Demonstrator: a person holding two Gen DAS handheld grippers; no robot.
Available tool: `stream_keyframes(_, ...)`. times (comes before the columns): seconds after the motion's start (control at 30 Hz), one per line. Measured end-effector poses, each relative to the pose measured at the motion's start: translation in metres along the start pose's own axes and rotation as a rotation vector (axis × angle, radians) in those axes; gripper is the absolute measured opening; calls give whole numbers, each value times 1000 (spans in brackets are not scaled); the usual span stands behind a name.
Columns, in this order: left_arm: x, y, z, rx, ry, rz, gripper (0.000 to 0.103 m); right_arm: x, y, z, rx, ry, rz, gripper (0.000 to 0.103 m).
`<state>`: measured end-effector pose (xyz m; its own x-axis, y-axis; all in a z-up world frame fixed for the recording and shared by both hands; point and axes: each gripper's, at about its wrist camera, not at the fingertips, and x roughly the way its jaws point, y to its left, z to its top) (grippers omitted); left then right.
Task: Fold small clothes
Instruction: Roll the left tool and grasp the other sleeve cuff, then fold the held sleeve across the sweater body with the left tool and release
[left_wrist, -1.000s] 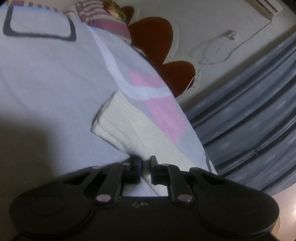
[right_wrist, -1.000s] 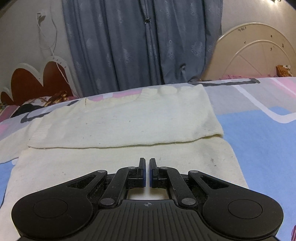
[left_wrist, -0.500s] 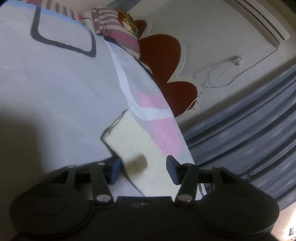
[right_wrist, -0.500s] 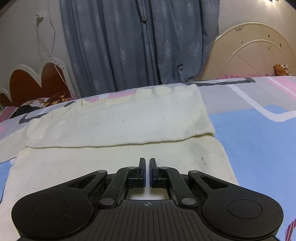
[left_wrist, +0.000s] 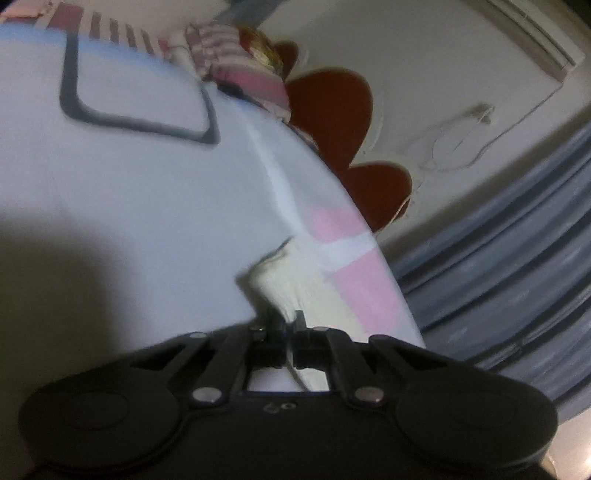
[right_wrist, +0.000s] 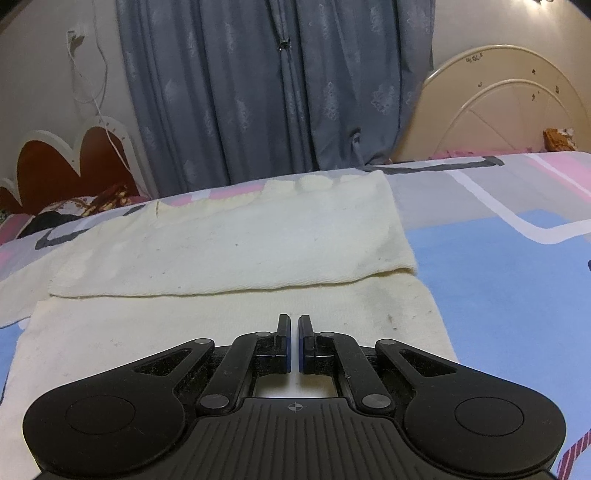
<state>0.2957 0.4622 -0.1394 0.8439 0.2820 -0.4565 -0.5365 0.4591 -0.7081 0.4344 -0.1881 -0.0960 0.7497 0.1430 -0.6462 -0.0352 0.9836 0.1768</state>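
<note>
A cream knitted sweater lies flat on the bed, with one part folded over its body. My right gripper is shut and empty, hovering over the sweater's near part. In the left wrist view my left gripper is shut on the sweater's cream sleeve, which bunches up and rises from the bedsheet in front of the jaws. The sleeve's cuff end sticks out past the fingertips.
The patterned bedsheet in blue, pink and grey covers the bed. A red scalloped headboard and striped pillow sit at one end. Grey curtains hang behind, and a cream footboard stands at the far right.
My left gripper opened over the sleeve half a second ago and has now shut on it, bunching it up. My right gripper stays shut and has drifted slightly.
</note>
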Motion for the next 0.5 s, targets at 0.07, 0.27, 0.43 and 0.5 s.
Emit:
stream_keyframes(0.07, 1, -9, 1, 59, 5, 16, 2, 0, -3, 0, 10, 1, 3, 1)
stream_keyframes(0.27, 1, -58, -9, 133, -3, -57, 2, -5, -11, 0, 27, -13, 14, 1)
stream_keyframes(0.43, 14, -145, -52, 295, 67, -174, 2, -11, -18, -1, 47, -29, 29, 1)
stream_keyframes(0.5, 21, -183, -81, 371, 108, -216, 2, -13, -22, 1, 53, -36, 34, 1)
